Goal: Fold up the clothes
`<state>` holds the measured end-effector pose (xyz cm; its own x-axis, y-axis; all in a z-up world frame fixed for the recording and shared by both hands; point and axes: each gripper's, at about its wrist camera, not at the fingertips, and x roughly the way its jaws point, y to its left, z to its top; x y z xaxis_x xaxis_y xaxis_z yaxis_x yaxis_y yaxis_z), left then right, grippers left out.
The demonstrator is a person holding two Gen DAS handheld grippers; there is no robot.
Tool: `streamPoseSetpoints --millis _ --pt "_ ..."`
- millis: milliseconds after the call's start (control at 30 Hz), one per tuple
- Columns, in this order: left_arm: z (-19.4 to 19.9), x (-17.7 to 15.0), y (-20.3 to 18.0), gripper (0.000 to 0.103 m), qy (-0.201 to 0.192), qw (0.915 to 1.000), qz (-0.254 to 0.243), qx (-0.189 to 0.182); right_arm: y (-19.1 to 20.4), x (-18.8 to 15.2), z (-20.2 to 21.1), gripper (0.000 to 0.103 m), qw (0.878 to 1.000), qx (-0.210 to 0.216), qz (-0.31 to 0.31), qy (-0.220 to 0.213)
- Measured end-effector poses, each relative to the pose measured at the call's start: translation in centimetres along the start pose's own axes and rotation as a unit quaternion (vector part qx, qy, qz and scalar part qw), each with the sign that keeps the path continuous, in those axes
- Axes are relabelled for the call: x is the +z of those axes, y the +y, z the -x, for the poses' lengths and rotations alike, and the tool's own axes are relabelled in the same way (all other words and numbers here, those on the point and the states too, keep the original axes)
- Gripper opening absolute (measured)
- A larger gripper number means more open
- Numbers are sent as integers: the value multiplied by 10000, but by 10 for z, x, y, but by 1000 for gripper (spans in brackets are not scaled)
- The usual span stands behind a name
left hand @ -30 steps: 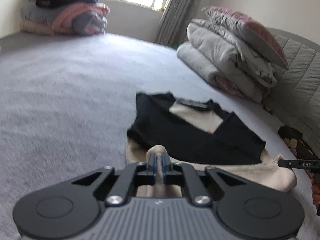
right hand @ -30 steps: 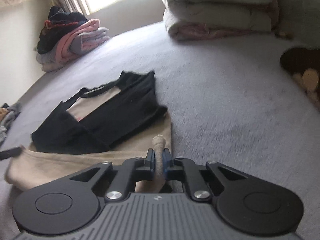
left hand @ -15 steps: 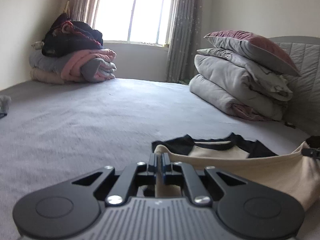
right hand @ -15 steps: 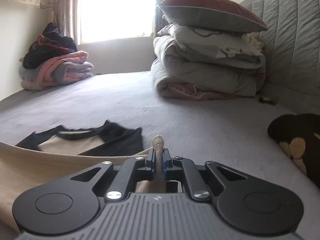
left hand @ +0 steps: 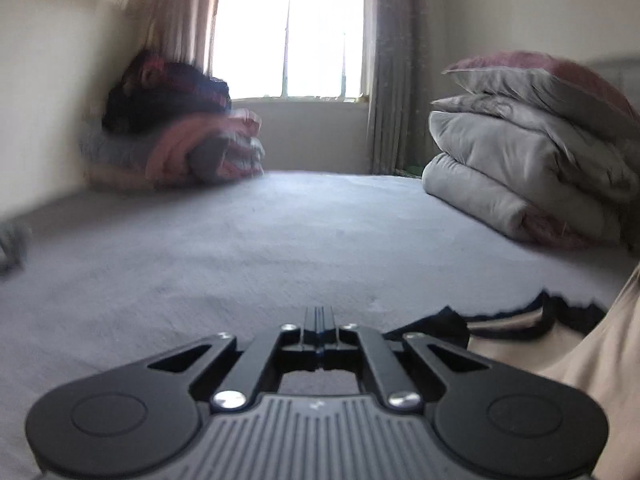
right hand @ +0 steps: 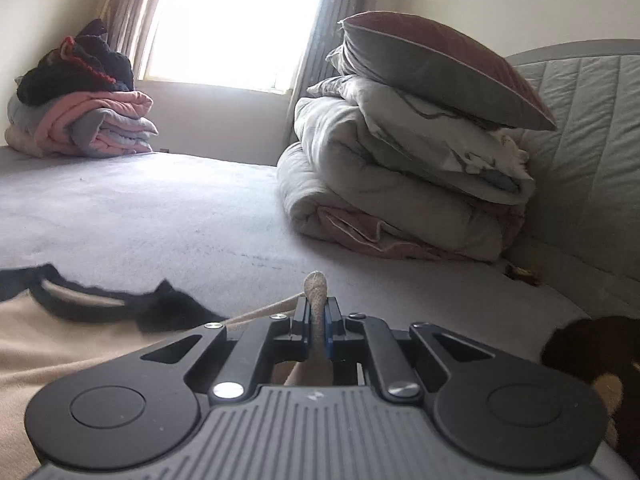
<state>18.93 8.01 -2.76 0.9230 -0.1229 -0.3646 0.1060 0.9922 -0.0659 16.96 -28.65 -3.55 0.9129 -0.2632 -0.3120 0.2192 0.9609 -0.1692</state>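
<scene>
One garment is being worked on: a beige shirt with black sleeves and collar (right hand: 72, 320), which lies low on the grey bed (right hand: 160, 208) close in front of both cameras. The right gripper (right hand: 316, 316) has its fingers clenched on a pinch of the beige cloth, and a small tuft stands up between them. The left gripper (left hand: 319, 330) has its fingers pressed together, and no cloth shows between them; this picture is somewhat blurred, so I cannot fully exclude a thin edge held below. In the left wrist view the shirt (left hand: 560, 344) sits to the right of the fingers, not in them.

In my judgement the fold is in the middle stage: the black sleeves lie gathered near the collar, and the beige body is lifted by one corner only, so it is not yet a flat neat packet. What is left, as far as I can see, is to lay the body down and make it smooth.

By count: two grippers, one shirt in work, one pile of folded clothes (right hand: 80, 120) in the far corner under the window, one stack of folded quilts (right hand: 400, 184) with one pillow (right hand: 440, 68) on top, and one dark plush thing (right hand: 592, 356) at the right edge.
</scene>
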Motion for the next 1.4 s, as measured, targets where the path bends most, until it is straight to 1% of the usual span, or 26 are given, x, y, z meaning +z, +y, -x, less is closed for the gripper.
streamPoseSetpoints --millis 67,133,200,233,267,300,333,367,433,467,500,533,567,600,633,667,800,933,967,1033,1200,1233,1300,1333,1367,1400 --pt "-14 3 12 0 335 9982 440 -228 4 7 -9 8 9999 -33 98 -4" --pt "-22 2 24 2 623 9929 899 -471 8 7 -15 8 9996 37 233 142" --pt "-26 -3 35 7 840 9848 1324 -745 9 4 -18 8 9991 102 325 265" --pt "-26 -6 39 12 876 9808 1509 -876 8 2 -18 8 9989 134 311 317" --pt "-24 -8 41 21 898 9774 1639 -987 7 0 -18 8 9988 166 293 369" --pt "-22 -11 43 26 919 9739 1764 -1095 5 -2 -19 8 9987 183 225 415" --pt "-20 -12 44 35 924 9699 1887 -1229 3 -4 -19 8 9987 199 149 455" --pt "-19 -13 44 39 931 9664 1966 -1365 1 -5 -19 8 9985 209 78 490" --pt "-18 -14 41 44 982 9601 2061 -1613 -3 -7 -18 8 9982 228 -60 560" --pt "-21 -13 36 47 1068 9585 2029 -1692 -4 -8 -17 8 9980 239 -89 576" --pt "-24 -13 32 47 1214 9575 1943 -1750 -3 -9 -15 8 9980 241 -89 583" --pt "-28 -13 28 47 1357 9575 1842 -1755 -3 -9 -14 8 9979 242 -87 591" --pt "-31 -13 23 44 1518 9576 1725 -1735 -2 -10 -14 8 9979 247 -75 601" --pt "-32 -14 19 42 1570 9599 1591 -1695 -1 -10 -14 8 9978 251 -61 610" --pt "-32 -14 14 20 1612 9621 1454 -1653 -1 -10 -14 8 9979 244 -31 603" --pt "-32 -15 10 9 1652 9641 1317 -1610 0 -9 -14 8 9979 236 -1 595" --pt "-14 -10 -2 8 1024 9802 914 -1424 2 -7 -16 8 9981 207 121 566" --pt "-4 -3 -13 8 537 9907 506 -1143 4 -5 -17 8 9981 177 243 536" --pt "-9 0 -16 8 556 9917 408 -1082 4 -5 -17 8 9981 169 273 528" --pt "-18 5 -16 8 837 9903 378 -1043 5 -4 -18 8 9980 155 334 514" --pt "-24 -2 -9 11 1187 9866 383 -1056 8 -4 -20 8 9974 149 484 515" --pt "-25 -3 -7 14 1271 9854 387 -1061 8 -6 -20 8 9972 162 486 540" --pt "-26 -5 -3 21 1317 9849 382 -1053 8 -8 -20 8 9971 176 453 593" --pt "-26 -5 -2 27 1272 9861 363 -1009 7 -10 -21 8 9970 182 430 619" --pt "-26 -4 -2 31 1220 9873 342 -962 7 -10 -21 8 9970 187 413 633" --pt "-24 -3 -2 32 1162 9880 320 -968 7 -10 -20 8 9970 190 406 637"
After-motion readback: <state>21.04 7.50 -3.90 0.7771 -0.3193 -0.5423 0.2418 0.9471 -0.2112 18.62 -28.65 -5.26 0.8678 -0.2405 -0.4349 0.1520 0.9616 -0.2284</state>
